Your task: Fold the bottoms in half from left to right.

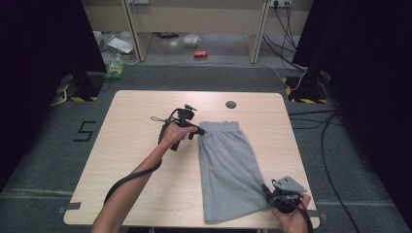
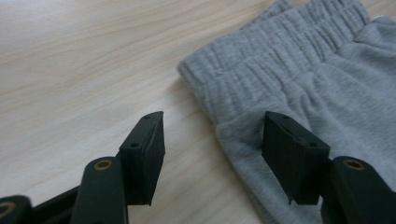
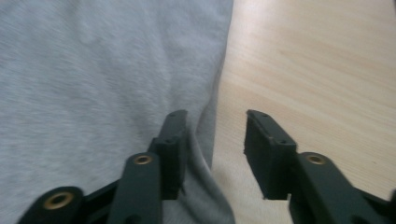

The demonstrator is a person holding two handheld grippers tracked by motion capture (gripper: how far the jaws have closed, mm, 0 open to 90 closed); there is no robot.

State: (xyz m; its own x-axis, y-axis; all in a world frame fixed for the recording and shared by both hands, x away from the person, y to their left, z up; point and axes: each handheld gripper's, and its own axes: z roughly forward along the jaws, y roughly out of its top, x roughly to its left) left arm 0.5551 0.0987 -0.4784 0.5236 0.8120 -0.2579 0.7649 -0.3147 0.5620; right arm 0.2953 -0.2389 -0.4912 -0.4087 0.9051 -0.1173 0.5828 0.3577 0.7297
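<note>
Grey shorts (image 1: 228, 165) lie flat on the light wooden table (image 1: 141, 111), waistband at the far end and leg hem near the front edge. My left gripper (image 1: 200, 131) is at the waistband's left corner. In the left gripper view, it (image 2: 215, 119) is open, its jaws straddling the side edge of the shorts (image 2: 299, 70) just below the elastic. My right gripper (image 1: 266, 190) is at the hem's right corner. In the right gripper view, it (image 3: 215, 115) is open, one jaw over the shorts (image 3: 102, 79) and the other over bare wood, with the cloth's edge between them.
A dark round cable hole (image 1: 231, 104) sits in the table behind the shorts. On the floor beyond lie a red can (image 1: 200, 54) and a green bottle (image 1: 115, 68). Cables (image 1: 330, 145) trail along the floor at the right.
</note>
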